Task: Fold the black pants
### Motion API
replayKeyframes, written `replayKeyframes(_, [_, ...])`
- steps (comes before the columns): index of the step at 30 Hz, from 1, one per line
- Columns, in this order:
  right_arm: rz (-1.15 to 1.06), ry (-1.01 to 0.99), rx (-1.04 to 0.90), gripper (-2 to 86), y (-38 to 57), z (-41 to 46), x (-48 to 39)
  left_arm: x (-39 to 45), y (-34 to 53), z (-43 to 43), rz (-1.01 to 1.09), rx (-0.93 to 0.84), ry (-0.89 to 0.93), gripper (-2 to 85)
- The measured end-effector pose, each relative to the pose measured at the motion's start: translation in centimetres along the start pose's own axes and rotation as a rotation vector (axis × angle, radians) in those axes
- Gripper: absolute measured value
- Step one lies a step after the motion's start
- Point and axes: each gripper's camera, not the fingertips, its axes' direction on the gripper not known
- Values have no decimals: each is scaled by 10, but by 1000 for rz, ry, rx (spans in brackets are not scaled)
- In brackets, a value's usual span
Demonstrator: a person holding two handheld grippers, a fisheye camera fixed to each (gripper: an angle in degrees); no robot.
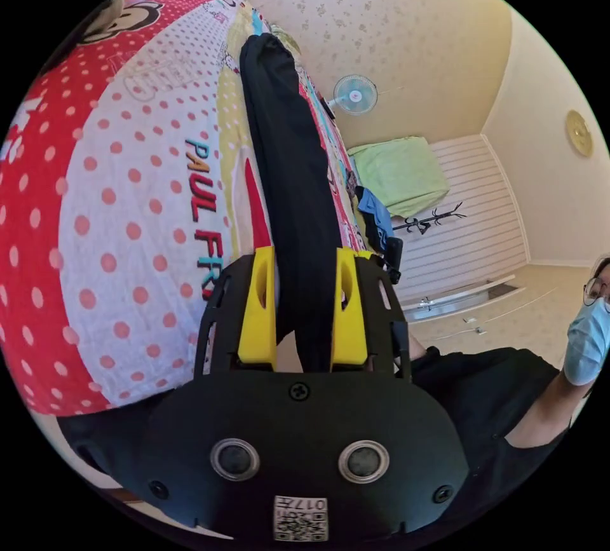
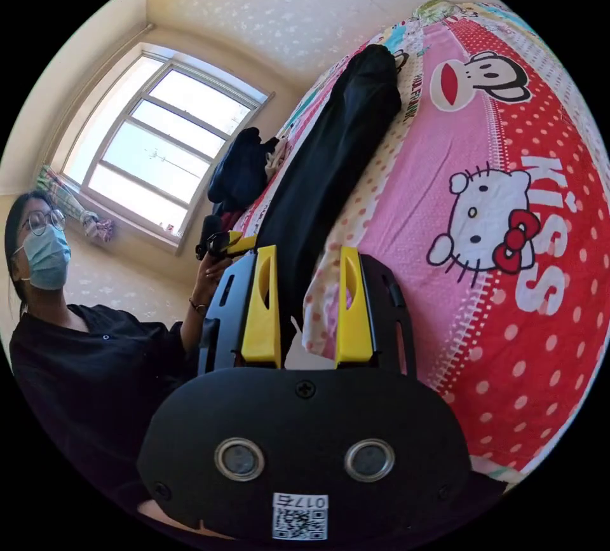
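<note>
The black pants (image 1: 289,182) lie in a long strip on the bed (image 1: 127,208). The left gripper (image 1: 303,312) fingers hold their near end; a fan (image 1: 354,94) shows beyond. The right gripper (image 2: 306,306) fingers are parted around pants and sheet edge, a window (image 2: 162,144) to the left

Matt black cloth on the pants (image 1: 289,176); soft printed cotton-like cloth on the bedsheet (image 1: 127,227); smooth yellow plastic on the jaws.

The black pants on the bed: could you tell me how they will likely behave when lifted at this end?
The black pants look soft and creased, so they will probably droop and trail. They seem light; the patterned bedsheet may drag slightly.
</note>
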Motion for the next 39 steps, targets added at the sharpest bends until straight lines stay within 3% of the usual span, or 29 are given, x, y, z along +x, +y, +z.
replayKeyframes(4, [56, -84, 9, 157, -40, 5, 15, 3, -38, -9, -14, 40, -86, 143])
replayKeyframes(9, [110, -85, -64, 167, -73, 23, 24, -11, -75, 9, -83, -111, -50, 127])
replayKeyframes(16, [66, -155, -109, 123, -32, 13, 18, 0, -20, 8, -42, -145, 1, 98])
replayKeyframes(23, [100, -284, -67, 43, 23, -3, 10, 10, 26, -11, 2, -175, 184, 52])
replayKeyframes(32, [-330, -407, 71, 6, 61, -105, -150, 166, 96, -110, 407, 0, 438, 47])
replayKeyframes(39, [-796, -346, 208, 2, 71, -211, -322, 328, 122, -176, 774, 108, 472, 47])
